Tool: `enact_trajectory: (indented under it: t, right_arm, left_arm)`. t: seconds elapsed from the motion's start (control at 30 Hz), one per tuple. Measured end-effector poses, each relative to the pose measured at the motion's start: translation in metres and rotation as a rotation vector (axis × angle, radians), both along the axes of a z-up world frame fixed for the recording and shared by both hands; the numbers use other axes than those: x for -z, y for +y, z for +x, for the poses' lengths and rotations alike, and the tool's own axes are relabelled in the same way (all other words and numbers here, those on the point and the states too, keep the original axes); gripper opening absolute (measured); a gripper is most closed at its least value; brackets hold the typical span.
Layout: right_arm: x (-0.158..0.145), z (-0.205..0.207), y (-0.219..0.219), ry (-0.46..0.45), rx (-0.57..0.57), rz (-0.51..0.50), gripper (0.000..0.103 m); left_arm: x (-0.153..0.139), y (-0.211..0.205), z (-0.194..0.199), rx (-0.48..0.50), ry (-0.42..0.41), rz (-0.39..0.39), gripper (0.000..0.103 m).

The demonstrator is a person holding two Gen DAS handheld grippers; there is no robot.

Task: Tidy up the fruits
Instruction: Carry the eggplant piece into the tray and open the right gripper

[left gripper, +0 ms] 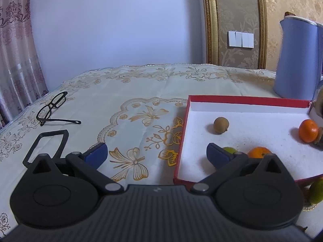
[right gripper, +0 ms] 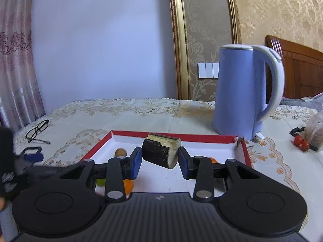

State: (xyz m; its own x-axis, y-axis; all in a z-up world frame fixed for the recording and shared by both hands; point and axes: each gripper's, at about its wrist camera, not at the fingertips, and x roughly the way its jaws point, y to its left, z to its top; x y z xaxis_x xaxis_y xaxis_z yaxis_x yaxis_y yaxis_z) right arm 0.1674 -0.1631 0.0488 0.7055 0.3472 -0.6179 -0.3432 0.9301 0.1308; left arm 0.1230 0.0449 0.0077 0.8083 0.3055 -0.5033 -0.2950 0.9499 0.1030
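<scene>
Two grippers, right gripper (right gripper: 159, 159) clamped on dark sugarcane piece (right gripper: 160, 153) above red box (right gripper: 201, 138), left gripper (left gripper: 156, 154) released wide over box's left edge, brown fruit (left gripper: 221, 125), oranges (left gripper: 308, 130) and green fruit (left gripper: 229, 150) inside, kettle (right gripper: 240, 92) behind box's far right corner, glasses (left gripper: 52, 106) near table's left edge.

Dark cane piece (right gripper: 160, 153) above red tray (right gripper: 169, 136)

Each tool, the left tool (left gripper: 156, 154) and the right tool (right gripper: 159, 161), has a ribbed black body, two round black discs, silver pivot screws and blue-padded fingers (right gripper: 135, 162).
</scene>
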Motion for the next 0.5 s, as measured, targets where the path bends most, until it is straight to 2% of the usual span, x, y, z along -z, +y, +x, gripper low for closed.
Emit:
enact_trajectory:
  t: [0.27, 0.4, 0.5]
  right_arm:
    - [0.030, 0.048, 0.011, 0.049, 0.045, -0.034, 0.038]
    - [0.042, 0.058, 0.004, 0.057, 0.082, -0.001, 0.038]
    - [0.048, 0.059, 0.003, 0.060, 0.084, -0.014, 0.038]
  left_arm:
    - [0.001, 0.002, 0.002, -0.007, 0.012, -0.005, 0.103]
    - [0.001, 0.002, 0.003, -0.008, 0.015, -0.005, 0.103]
    - [0.002, 0.001, 0.004, 0.009, 0.029, -0.014, 0.103]
